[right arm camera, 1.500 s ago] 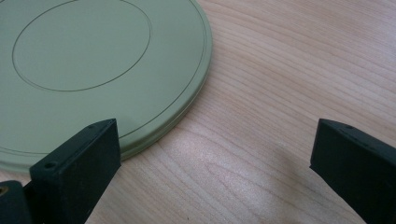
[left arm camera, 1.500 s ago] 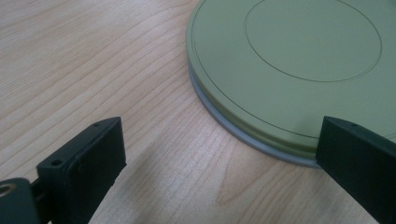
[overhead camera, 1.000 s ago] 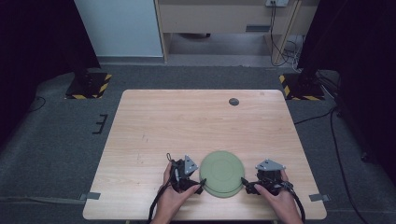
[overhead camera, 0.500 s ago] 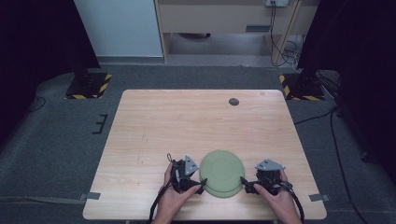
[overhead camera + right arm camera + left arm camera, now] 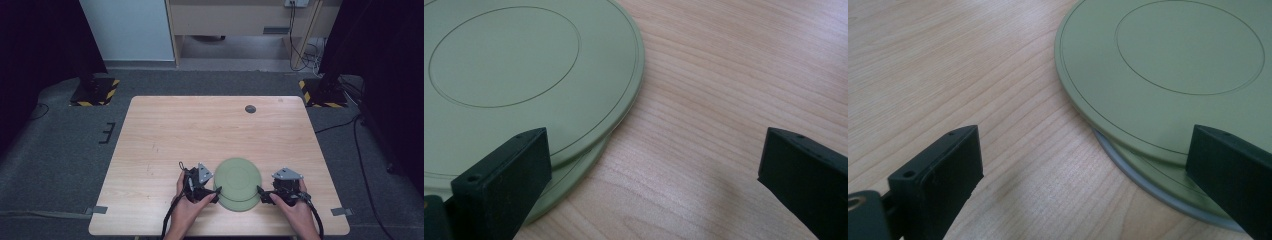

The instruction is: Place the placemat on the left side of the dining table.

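Note:
Two green plates lie stacked near the table's front edge. The top plate [image 5: 238, 177] [image 5: 1168, 65] [image 5: 524, 65] sits shifted back off the lower plate [image 5: 241, 202] [image 5: 1148, 167] [image 5: 584, 165], which has a grey edge under it. My left gripper [image 5: 215, 194] [image 5: 1083, 170] stands open at the stack's left side, one jaw over the plates' rim and the other over bare wood. At the stack's right side my right gripper [image 5: 261, 195] [image 5: 654, 170] stands open the same way. Neither holds anything.
The plates rest on a light wooden table [image 5: 200, 135]. A small dark round disc [image 5: 250, 109] lies near its far edge. The person's hands come in over the front edge [image 5: 220, 234], close behind the grippers.

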A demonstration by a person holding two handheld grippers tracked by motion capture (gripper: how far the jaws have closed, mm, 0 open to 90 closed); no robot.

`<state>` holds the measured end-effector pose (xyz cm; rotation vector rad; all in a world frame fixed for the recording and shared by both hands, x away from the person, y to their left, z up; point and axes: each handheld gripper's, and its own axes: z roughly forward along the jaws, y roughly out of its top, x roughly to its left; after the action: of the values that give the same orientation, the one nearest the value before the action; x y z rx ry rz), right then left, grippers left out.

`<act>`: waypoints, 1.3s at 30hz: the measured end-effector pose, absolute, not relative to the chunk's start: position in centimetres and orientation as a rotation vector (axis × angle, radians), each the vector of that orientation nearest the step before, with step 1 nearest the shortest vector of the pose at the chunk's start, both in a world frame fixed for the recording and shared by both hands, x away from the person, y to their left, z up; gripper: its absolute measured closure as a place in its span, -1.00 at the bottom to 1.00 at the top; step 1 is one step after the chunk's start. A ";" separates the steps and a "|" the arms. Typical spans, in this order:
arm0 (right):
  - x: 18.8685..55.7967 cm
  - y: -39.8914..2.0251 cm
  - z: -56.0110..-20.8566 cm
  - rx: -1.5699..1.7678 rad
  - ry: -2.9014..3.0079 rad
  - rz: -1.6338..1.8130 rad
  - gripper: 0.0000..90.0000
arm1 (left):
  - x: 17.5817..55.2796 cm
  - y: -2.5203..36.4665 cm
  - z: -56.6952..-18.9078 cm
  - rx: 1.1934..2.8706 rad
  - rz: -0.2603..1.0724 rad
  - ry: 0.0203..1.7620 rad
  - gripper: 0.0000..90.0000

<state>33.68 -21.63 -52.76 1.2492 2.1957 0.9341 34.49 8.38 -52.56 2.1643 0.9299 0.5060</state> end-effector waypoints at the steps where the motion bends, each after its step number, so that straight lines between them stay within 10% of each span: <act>1: 33.7 -21.6 -52.8 1.243 2.192 0.930 -0.98 | 34.5 8.4 -52.6 2.163 0.507 0.928 -0.97; 39: 33.8 -21.1 -52.9 1.238 2.196 0.932 -0.95 | 34.4 7.7 -52.5 2.184 0.510 0.900 -0.95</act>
<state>33.77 -21.12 -52.87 1.2383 2.1964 0.9317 34.40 7.75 -52.53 2.1845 0.9002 0.5101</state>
